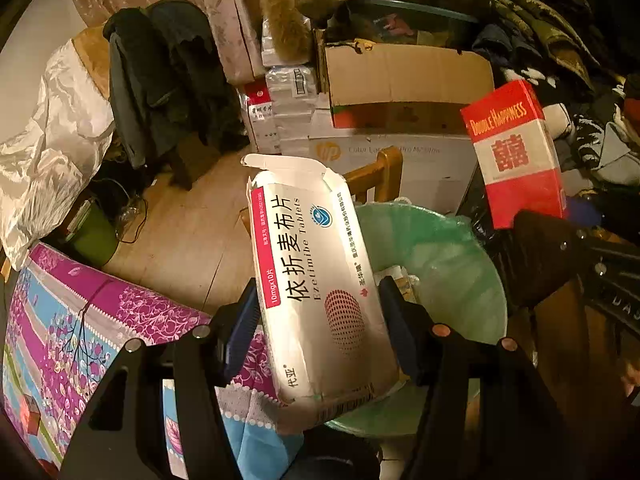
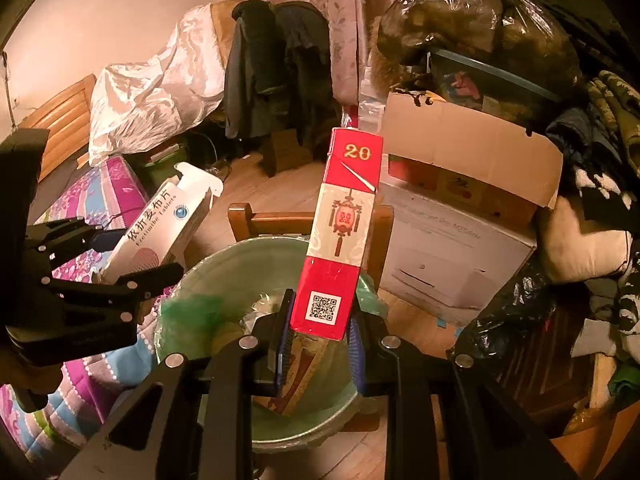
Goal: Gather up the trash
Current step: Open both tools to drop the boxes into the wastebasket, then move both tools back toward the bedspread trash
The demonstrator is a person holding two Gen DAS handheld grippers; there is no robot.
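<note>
White cardboard, the tablet box [image 1: 316,292] sits clamped in the left gripper [image 1: 320,320], above the near rim of the green-lined trash bin [image 1: 460,264]. Right of it, the right gripper [image 2: 320,340] grasps the red cigarette carton [image 2: 340,232] upright over the bin.

The bin [image 2: 208,320] stands on the floor with the chair [image 2: 256,220] just behind it and the bed [image 1: 72,320] to its left. The tablet box [image 1: 316,292], in the left gripper [image 1: 316,320], and the cigarette pack [image 2: 340,232], in the right gripper [image 2: 320,340], hang over the bin, the pack on the right (both upright, tilted). Cartons [image 2: 460,184] are stacked behind the chair.
</note>
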